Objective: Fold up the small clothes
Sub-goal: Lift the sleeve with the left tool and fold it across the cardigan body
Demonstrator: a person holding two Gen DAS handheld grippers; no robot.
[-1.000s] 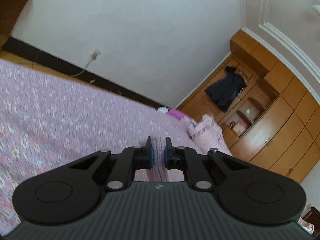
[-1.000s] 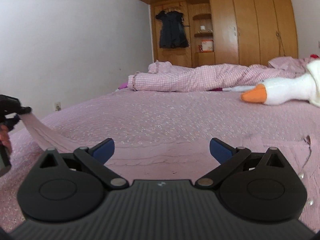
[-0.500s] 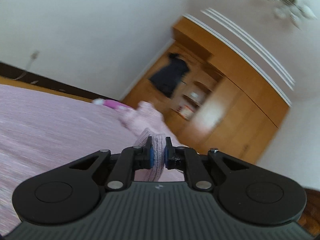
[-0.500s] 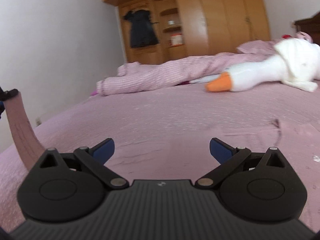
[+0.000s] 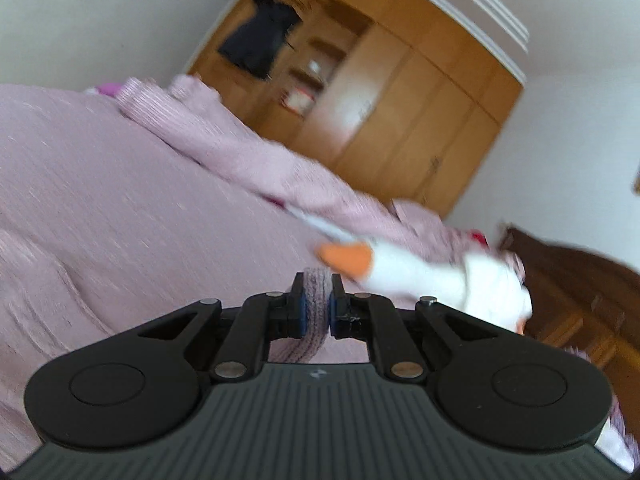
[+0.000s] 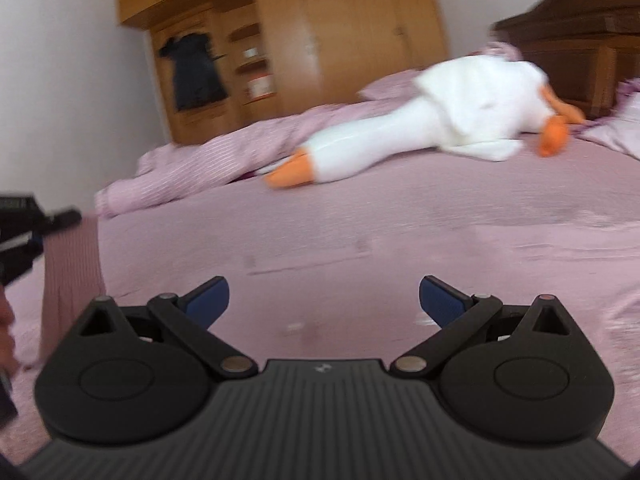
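Observation:
A pink ribbed knit garment lies on the bed. My left gripper is shut on a fold of its sleeve, which bulges between the blue pads. In the right wrist view that sleeve hangs as a lifted strip at the far left, below the left gripper. Part of the garment seems to lie flat on the bed at the right, blurred. My right gripper is open just above the bed with nothing between its fingers.
A pink bedspread covers the bed. A white plush goose with an orange beak and a rolled pink quilt lie at the far side. Wooden wardrobes with a dark hanging garment stand behind; a dark headboard at right.
Both cameras have swung right, bringing the goose and headboard into view. The left gripper has carried the sleeve up and rightward, so the strip now hangs closer beside the right gripper. The right gripper stays open.

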